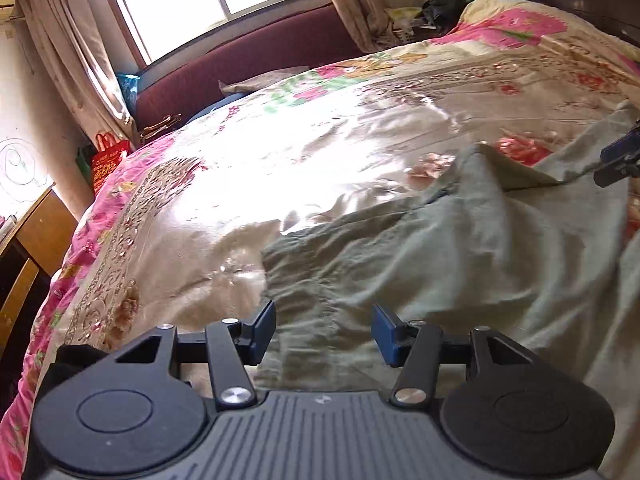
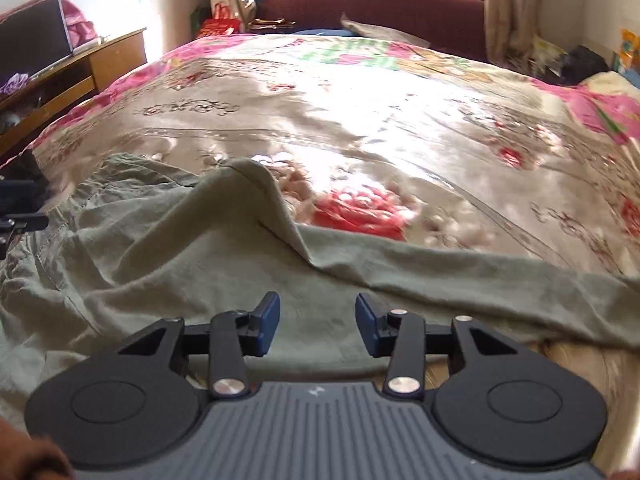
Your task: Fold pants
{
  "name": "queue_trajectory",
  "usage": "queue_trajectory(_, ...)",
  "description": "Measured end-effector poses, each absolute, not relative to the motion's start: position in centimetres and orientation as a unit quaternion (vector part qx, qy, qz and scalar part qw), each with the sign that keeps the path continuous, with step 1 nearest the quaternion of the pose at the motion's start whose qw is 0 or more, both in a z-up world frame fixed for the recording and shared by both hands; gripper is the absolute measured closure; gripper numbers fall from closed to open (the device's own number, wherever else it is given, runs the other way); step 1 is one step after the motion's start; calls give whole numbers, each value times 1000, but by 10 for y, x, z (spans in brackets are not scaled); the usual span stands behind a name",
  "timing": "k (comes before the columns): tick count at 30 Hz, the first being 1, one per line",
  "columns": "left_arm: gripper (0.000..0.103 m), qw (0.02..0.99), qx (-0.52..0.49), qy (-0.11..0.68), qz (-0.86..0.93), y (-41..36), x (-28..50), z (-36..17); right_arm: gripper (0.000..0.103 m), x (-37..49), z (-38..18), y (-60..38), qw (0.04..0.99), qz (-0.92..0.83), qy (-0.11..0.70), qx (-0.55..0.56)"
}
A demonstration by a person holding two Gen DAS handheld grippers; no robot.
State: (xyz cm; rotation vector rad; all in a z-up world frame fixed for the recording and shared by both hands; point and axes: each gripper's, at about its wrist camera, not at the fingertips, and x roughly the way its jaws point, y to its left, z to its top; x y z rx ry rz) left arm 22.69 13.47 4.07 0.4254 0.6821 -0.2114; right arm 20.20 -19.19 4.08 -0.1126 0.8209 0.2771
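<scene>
Rumpled olive cotton pants (image 2: 180, 248) on glossy floral bedspread (image 2: 360, 128); both grippers' jaws parted, empty.

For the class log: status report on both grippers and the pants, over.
Left gripper open, nothing held. Right gripper open, nothing held. Green pants rumpled on the floral bedspread, one flap turned over. Nothing in the way.

One pants (image 1: 460, 248), two tools: left (image 1: 324, 334), right (image 2: 318, 324).
</scene>
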Motion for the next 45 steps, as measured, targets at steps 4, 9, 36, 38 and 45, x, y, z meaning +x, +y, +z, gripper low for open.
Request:
queue_trajectory(4,32,914,172,354,-102,155,281,31,51,249,28,-164,899,161,398,-87)
queue_trajectory(9,31,906,147,382,-109,161,322,7,49,284,5,-148,878,190,429,-91)
queue_trajectory(36,69,904,175,376,-106,140,336,12,102,310,13,-142,893,150,414,-97)
queue_trajectory(38,71,907,181,367,-103,139,331,20,102,305,29,-147,900,151,399,-93)
queue_trajectory(45,73,934,158,303,-103,160,285,80,102,268,94,-161,924,146,340,-92)
